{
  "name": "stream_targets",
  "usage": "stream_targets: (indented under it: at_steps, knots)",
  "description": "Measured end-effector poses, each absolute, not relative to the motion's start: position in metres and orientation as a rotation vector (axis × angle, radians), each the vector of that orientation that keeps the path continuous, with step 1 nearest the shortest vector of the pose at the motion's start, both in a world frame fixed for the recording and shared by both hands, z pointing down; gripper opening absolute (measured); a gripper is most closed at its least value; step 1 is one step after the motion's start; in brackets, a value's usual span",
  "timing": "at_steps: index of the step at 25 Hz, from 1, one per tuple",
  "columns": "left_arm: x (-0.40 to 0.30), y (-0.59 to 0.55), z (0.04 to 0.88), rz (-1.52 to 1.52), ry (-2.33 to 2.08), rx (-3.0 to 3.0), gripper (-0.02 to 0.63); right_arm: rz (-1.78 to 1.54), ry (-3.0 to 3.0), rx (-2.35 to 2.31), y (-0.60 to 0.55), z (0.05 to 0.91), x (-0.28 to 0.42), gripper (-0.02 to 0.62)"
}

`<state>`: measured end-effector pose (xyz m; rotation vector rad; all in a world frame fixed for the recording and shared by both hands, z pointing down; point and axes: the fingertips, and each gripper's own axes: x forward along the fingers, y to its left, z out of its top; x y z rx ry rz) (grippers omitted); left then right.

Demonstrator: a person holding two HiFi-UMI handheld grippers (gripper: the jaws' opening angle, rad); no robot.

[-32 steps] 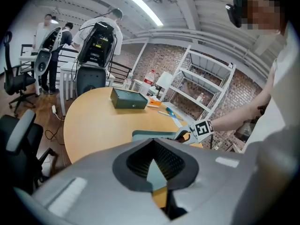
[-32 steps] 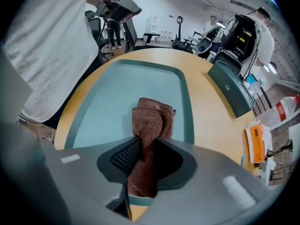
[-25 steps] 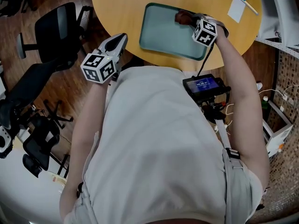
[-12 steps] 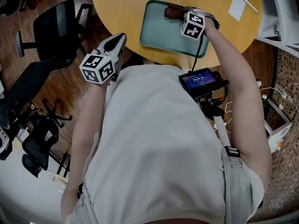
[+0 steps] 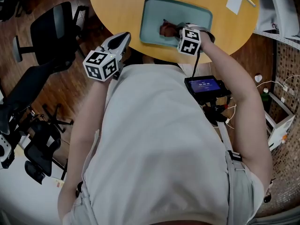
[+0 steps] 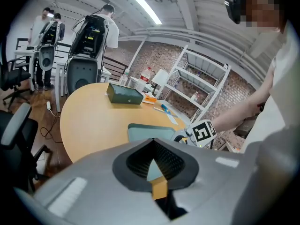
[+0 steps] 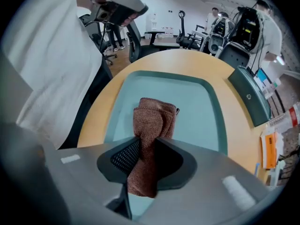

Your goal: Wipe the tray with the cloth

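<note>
Sliding leftward since a second ago, the brown cloth (image 5: 165, 30) has come from the tray's far right corner to about the middle of the teal tray (image 5: 151, 14). At left, the left gripper (image 5: 123, 37) hovers by the table (image 5: 117, 8) edge, jaws together on nothing (only tabletop shows past them). The right gripper (image 5: 174, 31) pinches the folded cloth, whose free end lies on the tray floor.

brown cloth (image 7: 153, 122), teal tray (image 7: 198, 110), tan table (image 5: 117, 3)
</note>
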<state>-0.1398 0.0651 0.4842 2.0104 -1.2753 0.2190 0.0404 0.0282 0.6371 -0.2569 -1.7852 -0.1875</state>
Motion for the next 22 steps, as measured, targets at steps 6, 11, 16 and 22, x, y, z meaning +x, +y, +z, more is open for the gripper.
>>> stream_targets:
  at_steps: [6, 11, 16, 22]
  knots:
    - [-0.132, 0.06, 0.489, 0.236, -1.224, 2.041, 0.0, -0.143, -1.778, -0.306, 0.062, 0.645, 0.046, 0.104]
    - [-0.134, 0.062, 0.491, 0.232, -1.228, 2.039, 0.0, -0.108, -1.769, -0.311, 0.068, 0.649, 0.05, 0.104]
    - [-0.137, 0.073, 0.487, 0.213, -1.268, 2.016, 0.0, -0.116, -1.778, -0.349, 0.072, 0.644, 0.033, 0.104]
    - [-0.148, 0.093, 0.473, 0.191, -1.347, 1.972, 0.0, -0.124, -1.801, -0.421, 0.083, 0.628, -0.003, 0.104]
